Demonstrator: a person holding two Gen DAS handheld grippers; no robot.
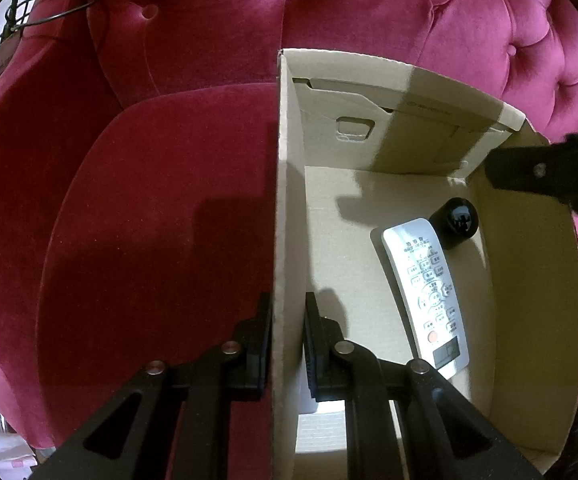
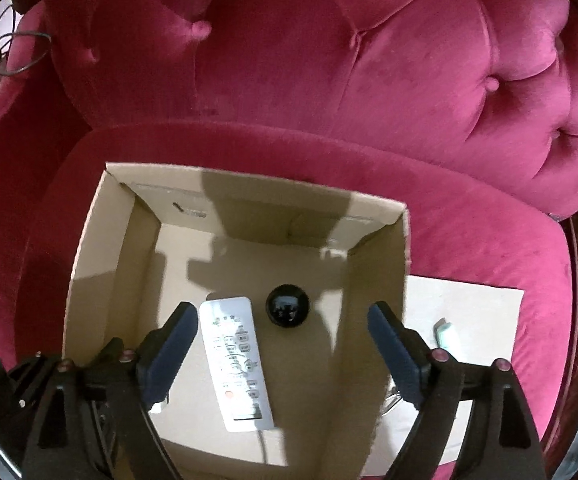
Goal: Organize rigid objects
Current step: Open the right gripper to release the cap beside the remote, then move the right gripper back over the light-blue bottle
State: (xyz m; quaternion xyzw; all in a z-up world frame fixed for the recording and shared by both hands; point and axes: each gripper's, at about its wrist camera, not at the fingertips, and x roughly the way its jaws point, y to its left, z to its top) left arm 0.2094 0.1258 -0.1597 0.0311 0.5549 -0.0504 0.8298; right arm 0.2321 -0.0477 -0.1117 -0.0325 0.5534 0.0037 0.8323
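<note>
An open cardboard box [image 1: 369, 136] stands on the seat of a red velvet armchair [image 1: 149, 200]. On its floor lie a white remote control [image 1: 429, 292] and, just beyond it, a glossy black ball-like object [image 1: 455, 222]. My left gripper [image 1: 287, 308] is shut on the box's left wall, one pad outside and one inside. My right gripper [image 2: 281, 310] hangs open above the box [image 2: 109, 260], over the remote [image 2: 237, 364] and the black object [image 2: 287, 306], touching neither. One of its fingers [image 1: 545, 168] shows at the right edge of the left wrist view.
A pale sheet [image 2: 481, 308] lies on the seat right of the box, with a small mint-green item [image 2: 445, 334] on it. The tufted chair back [image 2: 329, 60] rises behind. A thin wire loop [image 1: 61, 4] hangs at the far left.
</note>
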